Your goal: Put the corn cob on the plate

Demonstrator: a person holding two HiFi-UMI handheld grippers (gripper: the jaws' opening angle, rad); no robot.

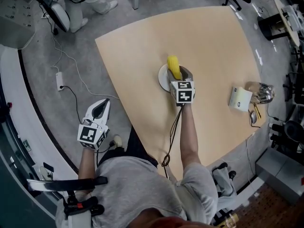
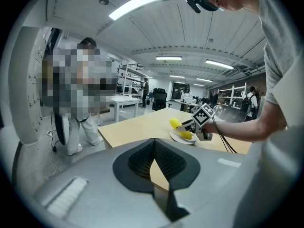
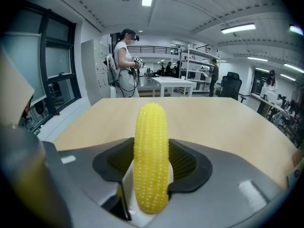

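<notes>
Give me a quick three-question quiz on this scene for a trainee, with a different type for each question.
1. What is the right gripper shut on? A corn cob; B banana; C sponge.
2. True or false: the left gripper hangs over the table.
3. Fill in: the plate beneath the corn cob is ___ in colour.
Key: 1 A. 2 False: it is beside the table, over the floor. 3 white.

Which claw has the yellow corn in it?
The right claw, over the white plate on the table: the corn cob sits between its jaws. The left claw hangs beside the table, holding nothing.
</notes>
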